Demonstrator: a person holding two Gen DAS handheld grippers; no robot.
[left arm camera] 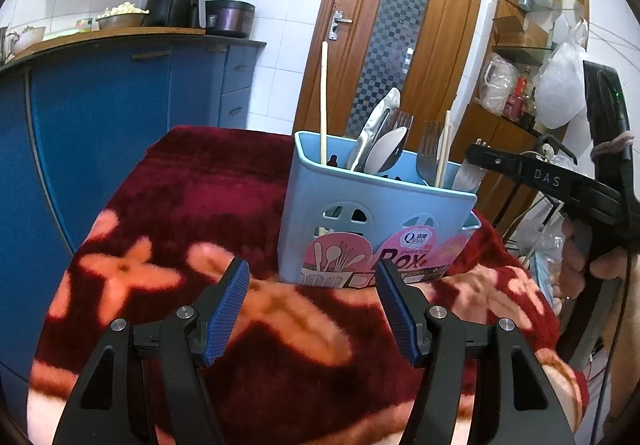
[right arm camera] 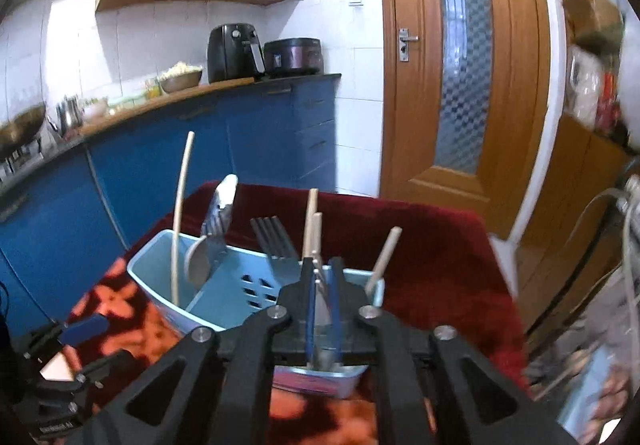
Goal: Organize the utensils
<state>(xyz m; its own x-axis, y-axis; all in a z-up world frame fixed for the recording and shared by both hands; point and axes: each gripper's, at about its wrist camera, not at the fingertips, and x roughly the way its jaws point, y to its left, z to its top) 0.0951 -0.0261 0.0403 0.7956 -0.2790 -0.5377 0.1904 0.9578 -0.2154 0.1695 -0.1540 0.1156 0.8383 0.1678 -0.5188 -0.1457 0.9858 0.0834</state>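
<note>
A light blue utensil box [left arm camera: 372, 221] stands on a red flowered blanket [left arm camera: 192, 205]; it also shows in the right wrist view [right arm camera: 224, 285]. It holds chopsticks [left arm camera: 323, 105], spoons [left arm camera: 386, 153] and forks [left arm camera: 428, 149]. My left gripper [left arm camera: 312, 285] is open and empty, low in front of the box. My right gripper [right arm camera: 322, 285] is above the box's right end, shut on a white utensil [right arm camera: 322, 309] that hangs into the box; it shows at the right of the left wrist view [left arm camera: 474, 161].
Blue kitchen cabinets [left arm camera: 120, 117] run along the left with an air fryer [left arm camera: 174, 1] and cooker [left arm camera: 230, 17] on top. A wooden door [left arm camera: 396, 33] is behind the table. Shelves with bags [left arm camera: 520, 85] stand at the right.
</note>
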